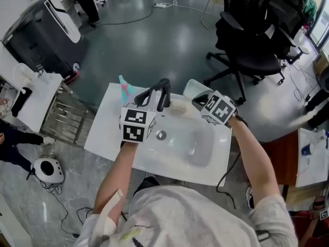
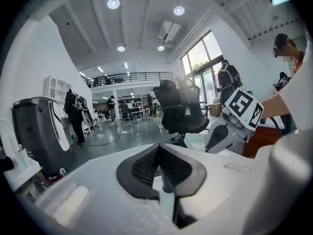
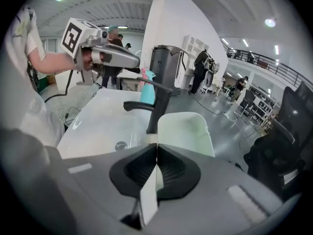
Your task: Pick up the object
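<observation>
Ur right claw (image 3: 156, 147) pinches rim of white tray (image 3: 186, 131), frame center, behind black faucet (image 3: 156, 102). Left claw (image 2: 158, 148) pressed together, lower center, above sink (image 1: 205, 148).

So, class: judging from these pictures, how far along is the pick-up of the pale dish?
Done: the right gripper is shut on the rim of the pale dish, so the grasp is made. In hand: the dish appears to be held clear of the sink top, near the black faucet. The left gripper is shut and empty. Left: little, perhaps only carrying it off.
</observation>
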`<state>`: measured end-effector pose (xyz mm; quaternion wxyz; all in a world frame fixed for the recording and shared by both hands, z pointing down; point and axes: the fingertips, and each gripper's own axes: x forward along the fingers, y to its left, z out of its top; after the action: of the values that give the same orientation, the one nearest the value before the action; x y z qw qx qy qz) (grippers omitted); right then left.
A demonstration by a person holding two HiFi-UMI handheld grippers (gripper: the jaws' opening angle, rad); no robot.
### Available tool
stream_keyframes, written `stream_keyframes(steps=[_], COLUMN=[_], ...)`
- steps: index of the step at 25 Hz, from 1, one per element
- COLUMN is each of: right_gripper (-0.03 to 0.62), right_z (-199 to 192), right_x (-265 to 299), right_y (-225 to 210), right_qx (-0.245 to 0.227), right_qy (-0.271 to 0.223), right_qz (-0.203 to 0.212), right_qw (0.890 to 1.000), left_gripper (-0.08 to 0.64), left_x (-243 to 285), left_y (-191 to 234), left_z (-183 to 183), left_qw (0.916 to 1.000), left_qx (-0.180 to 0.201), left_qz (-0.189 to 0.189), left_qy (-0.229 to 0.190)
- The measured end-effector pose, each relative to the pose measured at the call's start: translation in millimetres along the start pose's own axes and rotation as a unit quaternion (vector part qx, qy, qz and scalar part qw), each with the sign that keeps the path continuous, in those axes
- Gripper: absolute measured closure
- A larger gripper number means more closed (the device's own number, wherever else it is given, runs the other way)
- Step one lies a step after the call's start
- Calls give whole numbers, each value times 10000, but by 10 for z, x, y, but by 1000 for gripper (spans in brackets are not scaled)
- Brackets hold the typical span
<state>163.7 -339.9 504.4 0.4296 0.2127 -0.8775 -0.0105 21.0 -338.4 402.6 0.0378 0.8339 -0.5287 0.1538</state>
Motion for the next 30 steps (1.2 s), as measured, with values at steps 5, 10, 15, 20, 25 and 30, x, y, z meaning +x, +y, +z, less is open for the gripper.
stream_keyframes(steps=[5, 10, 15, 20, 25, 30], right_gripper=[583, 582, 583, 583, 583, 582], right_z=[347, 665, 936, 1145, 1288, 1390], right_x=[-95, -220, -359, -519, -694, -841], right_y=[-92, -204, -270, -319, -351, -322], right_qx=[99, 269, 460, 740, 1030, 1351], right_qy=[-320, -665, -1033, -1414, -1812, -2239], right_qz=[-254, -582, -897, -1186, -1529, -1716], right_qw=[9991, 9957, 9895, 9800, 9660, 9498], left_gripper=[561, 561, 561, 561, 561, 561], left_x=[-45, -73, -71, -31, 24, 76], left_y=[173, 342, 511, 610, 659, 676], left_z=[38, 55, 48, 82, 125, 123], left_qw=[10000, 9999, 9999, 9999, 9998, 9997], left_qx=[-2, 14, -11, -41, -46, -37], left_qz=[27, 52, 64, 1, -84, -157], left_qy=[-49, -90, -115, -148, -200, -209])
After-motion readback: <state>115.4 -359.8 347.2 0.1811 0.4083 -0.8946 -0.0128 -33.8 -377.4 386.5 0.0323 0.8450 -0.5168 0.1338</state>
